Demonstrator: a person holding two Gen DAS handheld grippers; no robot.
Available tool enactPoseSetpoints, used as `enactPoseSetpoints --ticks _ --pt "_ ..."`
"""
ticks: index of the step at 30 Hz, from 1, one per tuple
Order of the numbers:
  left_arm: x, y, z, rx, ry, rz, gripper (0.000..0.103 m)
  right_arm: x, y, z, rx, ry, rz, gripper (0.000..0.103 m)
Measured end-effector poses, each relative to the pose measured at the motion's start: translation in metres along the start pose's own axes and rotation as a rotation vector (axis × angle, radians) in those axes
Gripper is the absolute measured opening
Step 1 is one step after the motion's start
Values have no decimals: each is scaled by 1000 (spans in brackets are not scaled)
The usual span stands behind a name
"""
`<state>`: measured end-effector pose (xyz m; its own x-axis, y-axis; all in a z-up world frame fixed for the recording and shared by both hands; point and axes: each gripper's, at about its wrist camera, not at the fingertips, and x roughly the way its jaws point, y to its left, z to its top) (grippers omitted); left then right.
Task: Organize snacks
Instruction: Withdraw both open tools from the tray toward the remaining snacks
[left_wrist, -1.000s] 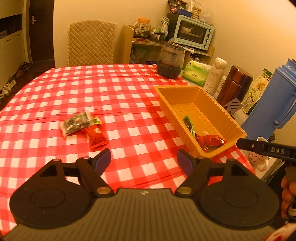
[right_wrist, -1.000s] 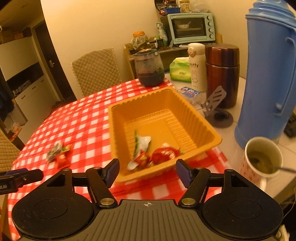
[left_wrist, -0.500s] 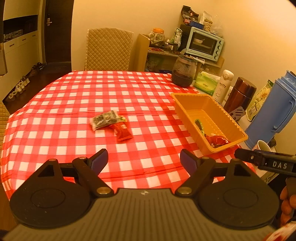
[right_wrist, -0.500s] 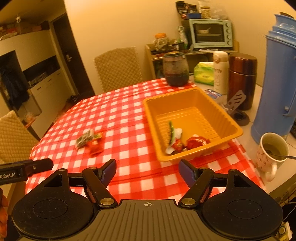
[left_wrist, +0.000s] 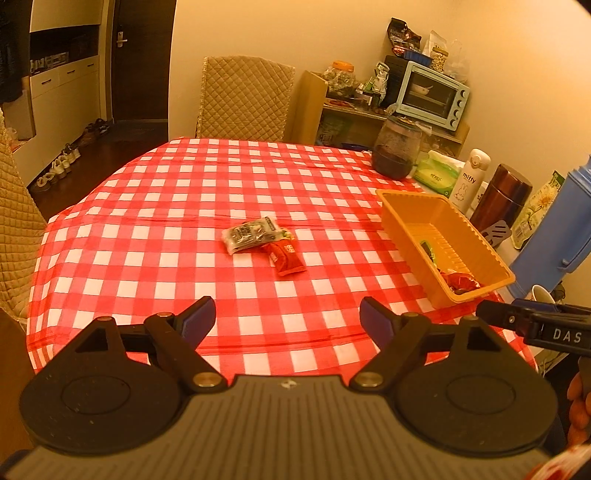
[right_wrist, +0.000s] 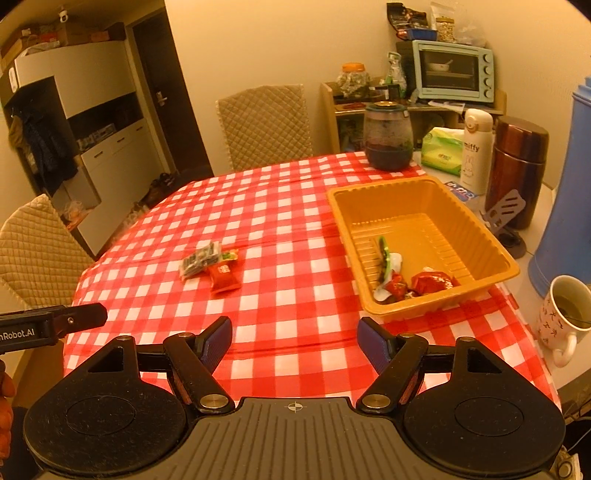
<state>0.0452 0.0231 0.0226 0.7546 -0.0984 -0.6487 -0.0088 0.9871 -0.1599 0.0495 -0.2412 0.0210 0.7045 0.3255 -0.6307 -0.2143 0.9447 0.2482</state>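
The left claw (left_wrist: 287, 320) hangs above the near edge of the bench (left_wrist: 177, 206), its jaws spread wide after just opening further, nothing between them. The right claw (right_wrist: 294, 339) is likewise wide and empty, its jaws also freshly opened. On the red-checked cloth, mid-bench, lie two loose snacks touching each other: a grey-green packet (left_wrist: 250, 234) and a red packet (left_wrist: 285, 257) at its near corner. Well to their right sits the orange tray (right_wrist: 484, 236), holding a green-and-white wrapper (right_wrist: 386, 264) and red wrapped sweets (right_wrist: 432, 282) at its near end. A patterned mug (right_wrist: 563, 317) stands just beside the tray's near right corner, off the cloth
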Motion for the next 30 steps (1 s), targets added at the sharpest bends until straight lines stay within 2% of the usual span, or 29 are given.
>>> enactPoseSetpoints --ticks 18,30 --pt "5 28 -4 -23 15 34 84 25 22 -1 -37 32 30 75" --pt "37 50 6 2 39 40 84 72 44 12 -88 46 64 74"
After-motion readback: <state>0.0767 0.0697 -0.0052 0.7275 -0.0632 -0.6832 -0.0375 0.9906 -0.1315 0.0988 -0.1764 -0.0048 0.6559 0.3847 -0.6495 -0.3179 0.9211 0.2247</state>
